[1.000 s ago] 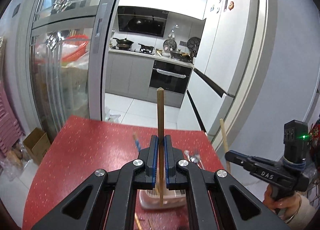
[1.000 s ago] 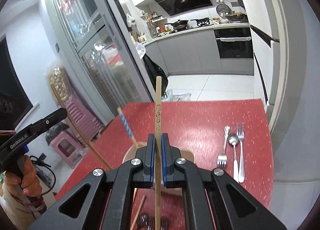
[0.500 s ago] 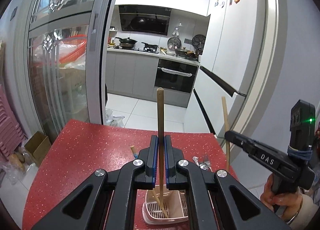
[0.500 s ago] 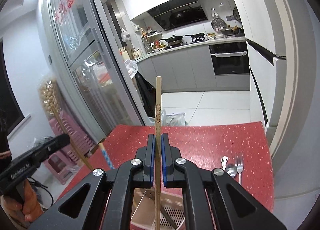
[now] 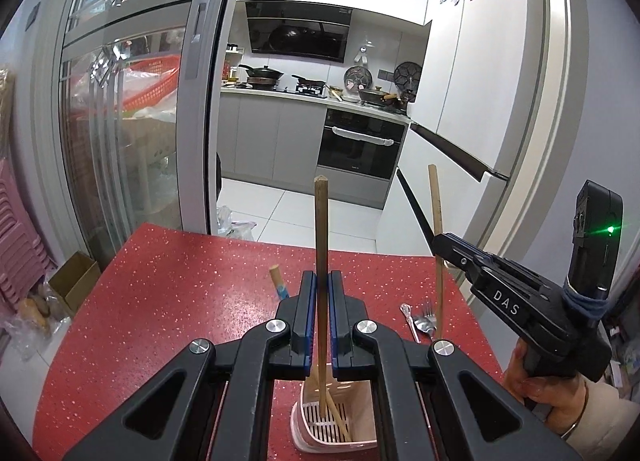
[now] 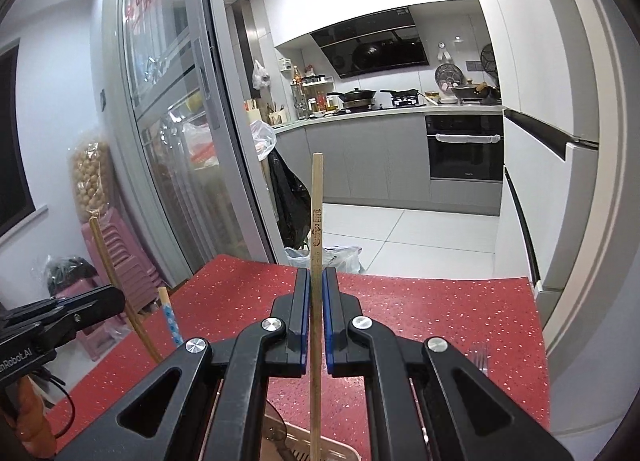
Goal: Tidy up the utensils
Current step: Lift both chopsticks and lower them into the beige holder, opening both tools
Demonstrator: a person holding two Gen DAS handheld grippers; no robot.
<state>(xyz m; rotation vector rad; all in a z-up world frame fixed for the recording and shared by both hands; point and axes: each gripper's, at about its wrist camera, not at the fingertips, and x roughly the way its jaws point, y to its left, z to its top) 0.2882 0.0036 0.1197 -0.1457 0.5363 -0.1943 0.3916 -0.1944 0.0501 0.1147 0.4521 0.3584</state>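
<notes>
- Left tongs: clenched on a dark brown wooden chopstick, held upright; its lower tip sits inside the pale pink slotted plastic utensil holder at the near edge of the red speckled worktop.
- Right tongs: clenched on a light bamboo chopstick with printed characters, upright above the holder's rim.
- One loose chopstick leans slantwise inside the holder; a blue-patterned chopstick rises beyond the tongs.
- Steel spoon and fork lie side by side near the worktop's right edge, not yet sorted.
- Risk, as judged: a tilted release could send a stick against the rim and out onto the worktop, or tip the light holder.
- View differences: only the left wrist shows the holder's slotted floor and the spoon; the right wrist alone shows the printed characters, and only fork tines.
</notes>
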